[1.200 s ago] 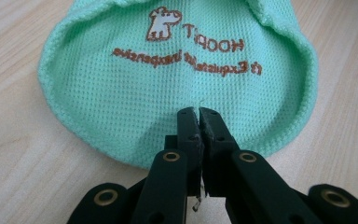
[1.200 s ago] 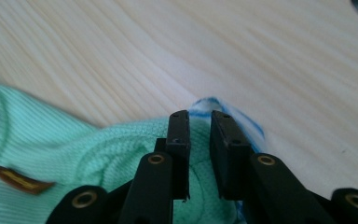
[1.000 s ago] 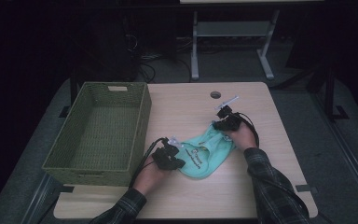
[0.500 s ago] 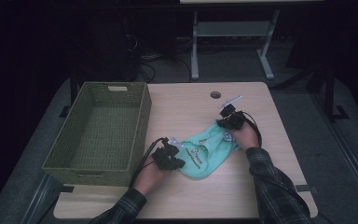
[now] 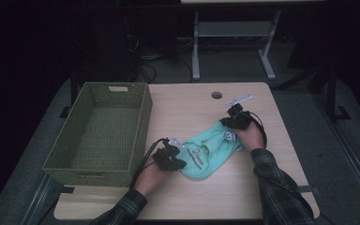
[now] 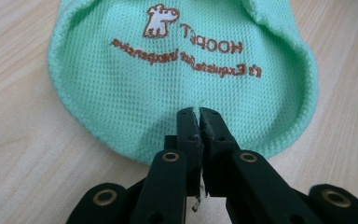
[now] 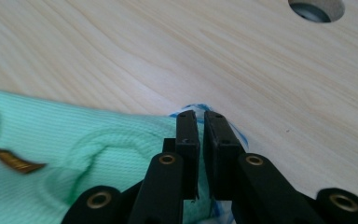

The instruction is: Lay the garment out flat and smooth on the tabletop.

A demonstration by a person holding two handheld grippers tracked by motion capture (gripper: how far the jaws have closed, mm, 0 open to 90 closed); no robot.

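Mint-green knit garment [image 5: 207, 151] spread on the pale wooden table [image 5: 183, 112], right of centre, near the front edge. Bare wood open beyond it toward the round cable hole [image 5: 216, 95], and along the front. Woven green basket [image 5: 101, 131] at the table's left side, near the garment's left end.

Left gripper [image 5: 174, 161] at the garment's near-left hem, jaws pressed together, pinching a fold of knit [image 6: 199, 111]. Right gripper [image 5: 231, 123] at the far-right end, jaws nearly closed on the fabric edge with blue-and-white trim [image 7: 200, 113].

Seen from the left gripper view: dog logo [image 6: 157, 21] and brown lettering, upside down. From the right gripper view: small brown mark [image 7: 14, 161] on the knit, cable hole [image 7: 316, 9] beyond.

Dark room, grey floor [image 5: 234, 61], white metal frame [image 5: 234, 33] behind.
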